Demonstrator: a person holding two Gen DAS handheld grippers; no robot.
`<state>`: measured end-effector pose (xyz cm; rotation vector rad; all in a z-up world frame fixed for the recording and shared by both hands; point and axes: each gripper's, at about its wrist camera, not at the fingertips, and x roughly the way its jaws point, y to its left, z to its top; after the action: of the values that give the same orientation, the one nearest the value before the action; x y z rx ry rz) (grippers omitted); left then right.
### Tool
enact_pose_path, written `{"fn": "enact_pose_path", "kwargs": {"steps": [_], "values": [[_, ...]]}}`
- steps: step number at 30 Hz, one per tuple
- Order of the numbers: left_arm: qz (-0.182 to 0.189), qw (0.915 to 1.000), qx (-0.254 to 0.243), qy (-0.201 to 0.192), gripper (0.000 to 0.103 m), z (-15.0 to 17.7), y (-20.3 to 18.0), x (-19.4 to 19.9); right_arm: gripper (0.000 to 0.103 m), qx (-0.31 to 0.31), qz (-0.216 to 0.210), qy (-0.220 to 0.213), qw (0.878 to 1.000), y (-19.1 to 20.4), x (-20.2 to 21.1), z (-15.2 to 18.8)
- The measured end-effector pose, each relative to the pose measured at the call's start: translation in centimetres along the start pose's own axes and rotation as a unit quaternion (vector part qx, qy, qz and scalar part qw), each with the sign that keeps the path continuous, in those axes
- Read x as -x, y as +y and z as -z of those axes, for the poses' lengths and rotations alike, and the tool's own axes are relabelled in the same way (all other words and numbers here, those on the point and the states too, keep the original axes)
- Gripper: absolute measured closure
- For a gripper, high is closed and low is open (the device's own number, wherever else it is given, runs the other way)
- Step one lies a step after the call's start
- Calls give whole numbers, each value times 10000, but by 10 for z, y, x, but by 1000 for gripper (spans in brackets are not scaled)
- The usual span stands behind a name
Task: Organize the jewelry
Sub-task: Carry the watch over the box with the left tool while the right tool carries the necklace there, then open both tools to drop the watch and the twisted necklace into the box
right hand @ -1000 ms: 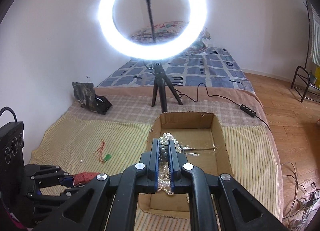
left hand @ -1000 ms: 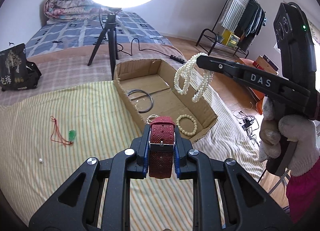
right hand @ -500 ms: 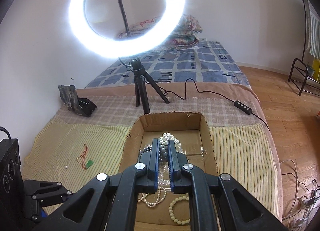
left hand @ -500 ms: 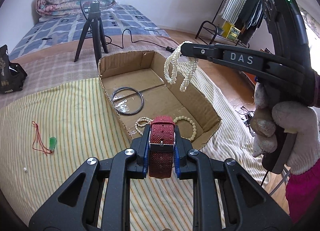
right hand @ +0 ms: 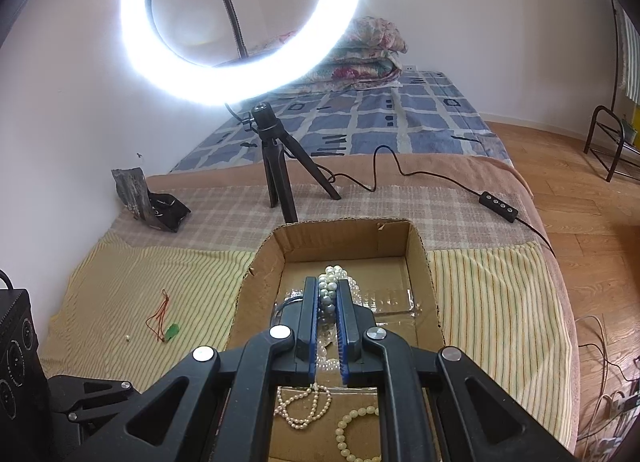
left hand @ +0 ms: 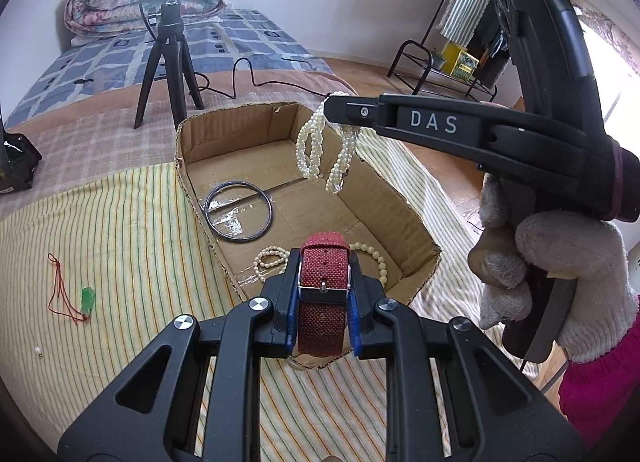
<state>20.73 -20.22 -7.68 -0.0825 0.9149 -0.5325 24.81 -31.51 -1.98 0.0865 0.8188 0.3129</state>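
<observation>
My left gripper (left hand: 324,282) is shut on a red woven watch strap (left hand: 323,268) with a silver buckle, held over the near corner of an open cardboard box (left hand: 404,206). My right gripper (right hand: 328,298) is shut on a white pearl necklace (left hand: 324,150), whose loops hang above the box interior; it also shows in the right wrist view (right hand: 332,282). In the box lie a dark bangle (left hand: 239,210), a small pearl bracelet (right hand: 304,406) and a cream bead bracelet (right hand: 352,434). A red cord with a green pendant (left hand: 76,298) and a loose pearl (left hand: 38,351) lie on the striped cloth (left hand: 120,246) to the left.
A ring light on a black tripod (left hand: 170,62) stands just behind the box, with its cable and switch (right hand: 498,206) running right. A black bag (right hand: 156,206) lies at the back left. The bed edge and wooden floor (right hand: 592,222) are to the right.
Both grippers have moved forward toward the box. The pearl necklace now hangs over the box interior, and the red strap is over the box's near corner.
</observation>
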Motion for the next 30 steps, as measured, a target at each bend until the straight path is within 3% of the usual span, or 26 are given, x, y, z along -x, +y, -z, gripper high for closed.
{"fn": "enact_pose_path", "kwargs": {"steps": [5,8,9,11,12,17,26,30], "values": [[185,9997,118,106,82,-2,4,-3,97,-61,12,-15,10000,-3,-2,1],[237,9995,154,103,55,-3,5,-2,91,-127,-50,-71,9999,-5,0,-1],[212,9997,125,49,50,-3,4,0,84,-142,-59,-85,9998,-5,2,-2],[156,9999,48,47,46,-2,2,2,52,-197,-43,-101,9997,-5,3,-3],[136,9999,17,64,44,-2,1,2,45,-237,25,-131,9996,-5,4,-3],[19,9998,-103,143,44,5,1,4,21,-285,241,-198,9991,-5,7,-5],[-96,9999,-119,74,44,11,14,21,10,-399,644,-292,9967,-4,23,-4],[-186,9997,-159,-1,44,14,23,31,0,-461,825,-430,9946,-3,37,-2]]}}
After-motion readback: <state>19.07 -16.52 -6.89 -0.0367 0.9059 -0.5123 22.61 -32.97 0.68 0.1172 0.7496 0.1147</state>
